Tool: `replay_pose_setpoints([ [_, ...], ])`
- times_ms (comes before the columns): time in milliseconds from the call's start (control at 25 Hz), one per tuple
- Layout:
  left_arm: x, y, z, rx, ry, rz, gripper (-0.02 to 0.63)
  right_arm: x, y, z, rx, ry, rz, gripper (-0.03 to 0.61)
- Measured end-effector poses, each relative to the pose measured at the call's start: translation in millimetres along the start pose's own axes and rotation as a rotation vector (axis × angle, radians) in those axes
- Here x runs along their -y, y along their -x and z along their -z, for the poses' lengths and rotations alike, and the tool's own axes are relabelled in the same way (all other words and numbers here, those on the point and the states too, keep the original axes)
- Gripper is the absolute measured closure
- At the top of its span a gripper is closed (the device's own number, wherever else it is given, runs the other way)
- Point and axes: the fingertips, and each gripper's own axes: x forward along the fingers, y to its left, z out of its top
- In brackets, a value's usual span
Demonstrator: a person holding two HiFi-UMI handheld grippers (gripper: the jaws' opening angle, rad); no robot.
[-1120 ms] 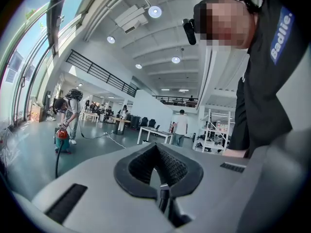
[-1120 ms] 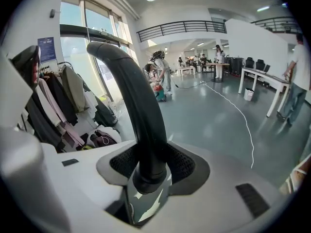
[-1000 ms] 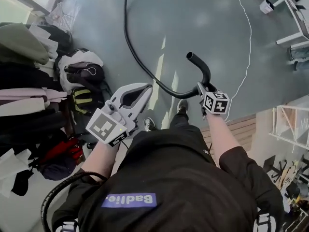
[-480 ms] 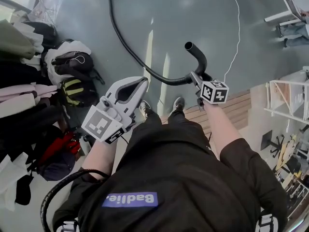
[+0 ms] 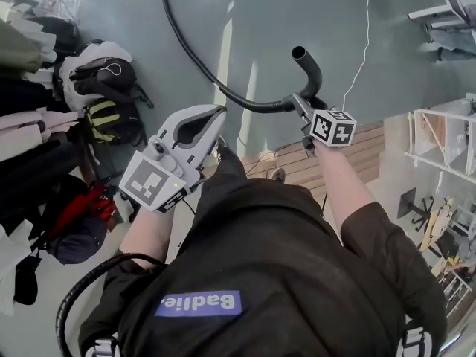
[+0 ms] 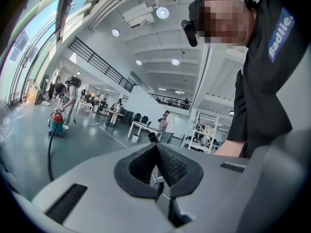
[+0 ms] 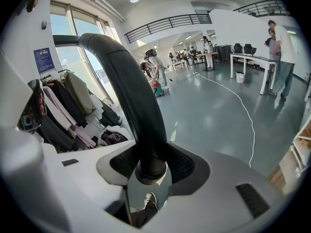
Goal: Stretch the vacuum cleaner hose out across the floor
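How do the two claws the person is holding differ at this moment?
The left claw holds nothing; the right claw grips the black hose near its curved end. The left claw's jaws are pressed together, while the right claw's jaws stand apart around the tube. Both are pale grey, carry a marker cube and are held out in front of the person.

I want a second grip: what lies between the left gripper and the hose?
Only bare floor, in the head view. The shut left gripper ends just short of the hose, which the right gripper clamps.
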Motion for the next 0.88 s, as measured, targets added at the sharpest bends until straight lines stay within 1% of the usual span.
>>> replay_pose_setpoints([
  [160, 28.1, -11.0, 16.6, -0.001, -0.007, -0.037, 0.618, 20.3, 10.8, 14.5, -0.001, 0.005, -0.034, 0.402],
  [240, 40.9, -27.4, 34.2, -0.008, -0.038, -0.079, 0.618, 38.6, 10.8, 26.7, -0.002, 0.045, -0.042, 0.402],
  [280, 48.6, -37.5, 46.0, -0.015, -0.057, -0.103, 0.618, 47.7, 9.7, 36.2, -0.006, 0.077, -0.053, 0.402],
  [360, 68.1, -60.3, 72.6, -0.030, -0.088, -0.145, 0.618, 65.6, 5.0, 61.6, -0.016, 0.119, -0.102, 0.402],
  [440, 93.8, -83.0, 97.0, -0.044, -0.120, -0.186, 0.618, 85.8, 1.0, 90.4, -0.023, 0.131, -0.164, 0.402],
  [520, 121.4, -98.1, 115.5, -0.042, -0.142, -0.230, 0.618, 106.8, 0.2, 114.9, -0.031, 0.140, -0.206, 0.402],
  [640, 164.4, -96.5, 137.6, -0.044, -0.131, -0.295, 0.618, 125.5, 14.7, 145.1, -0.048, 0.120, -0.236, 0.402],
  [760, 203.2, -85.7, 145.2, -0.038, -0.100, -0.356, 0.618, 132.2, 44.6, 150.0, -0.033, 0.104, -0.257, 0.402],
  [880, 234.0, -81.0, 145.2, -0.044, -0.105, -0.361, 0.618, 128.5, 72.2, 151.1, -0.018, 0.110, -0.270, 0.402],
])
